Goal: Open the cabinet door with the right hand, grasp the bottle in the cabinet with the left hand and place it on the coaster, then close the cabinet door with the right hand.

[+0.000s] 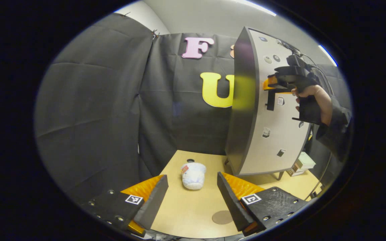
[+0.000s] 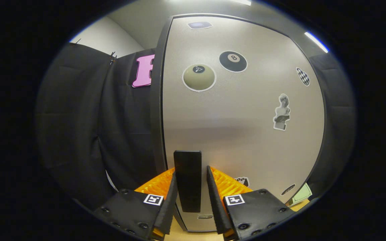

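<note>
- Currently the left gripper (image 1: 192,180) is released and empty, its jaws spread wide at the bottom of the left gripper view.
- Between those jaws but farther off, the bottle (image 1: 193,175) sits on the table (image 1: 186,214), at lower centre of the frame. It is outside the cabinet (image 1: 246,110).
- A brown disc, probably the coaster (image 1: 222,217), lies lower right of the bottle and apart from it, so the placing looks unfinished or off target. I cannot tell whether the bottle stands upright or lies down.
- The bottle is small, white and probably light plastic. It should be fairly stiff but smooth, and easy to tip. A hold across the body below the neck seems best.
- The right gripper (image 2: 191,172) straddles the dark upright handle (image 2: 187,194) on the cabinet door (image 2: 240,134), with one finger close on each side. I cannot tell whether both press on it.
- The door is a stiff panel that should swing on its hinge, so a steady hold on the handle should move it.
- The right gripper view gives the handle and the door's stickers close up. The left gripper view shows the table, bottle and coaster. At upper right it also shows a hand (image 1: 313,97) holding the right gripper (image 1: 270,87) at the handle.
</note>
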Demonstrator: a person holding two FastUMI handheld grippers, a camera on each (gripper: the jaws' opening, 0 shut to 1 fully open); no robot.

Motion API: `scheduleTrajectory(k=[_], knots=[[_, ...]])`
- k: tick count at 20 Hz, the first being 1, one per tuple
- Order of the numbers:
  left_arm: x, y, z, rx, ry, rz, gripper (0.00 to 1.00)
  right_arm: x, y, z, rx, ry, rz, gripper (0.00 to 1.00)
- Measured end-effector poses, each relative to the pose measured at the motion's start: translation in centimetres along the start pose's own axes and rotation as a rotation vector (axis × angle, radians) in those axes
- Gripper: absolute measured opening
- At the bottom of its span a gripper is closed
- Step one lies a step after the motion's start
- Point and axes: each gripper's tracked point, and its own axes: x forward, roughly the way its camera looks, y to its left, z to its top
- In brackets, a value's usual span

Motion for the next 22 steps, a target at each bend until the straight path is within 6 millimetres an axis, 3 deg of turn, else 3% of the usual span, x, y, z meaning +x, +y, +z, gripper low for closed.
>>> scheduleTrajectory(k=[2,7,11,18,22], knots=[[-0.2,-0.1,0.3,0.013,-0.01,-0.006,0.89,0.1,0.1,0.1,0.01,0.006,-0.012,0.36],[-0.7,-1.1,0.4,0.046,-0.02,-0.02,0.9,0.0,0.0,-0.1,0.005,0.007,-0.017,0.32],[-1.1,-1.7,-0.1,0.032,-0.011,-0.036,0.91,-0.4,0.1,-0.3,0.006,0.018,0.048,0.18],[-0.2,-3.2,0.7,0.042,-0.02,-0.054,0.91,-2.8,0.1,-0.1,-0.007,0.018,0.13,0.18],[-0.1,-4.5,1.2,0.056,-0.018,-0.066,0.91,-5.9,-0.2,-0.2,-0.005,0.019,0.184,0.18]])
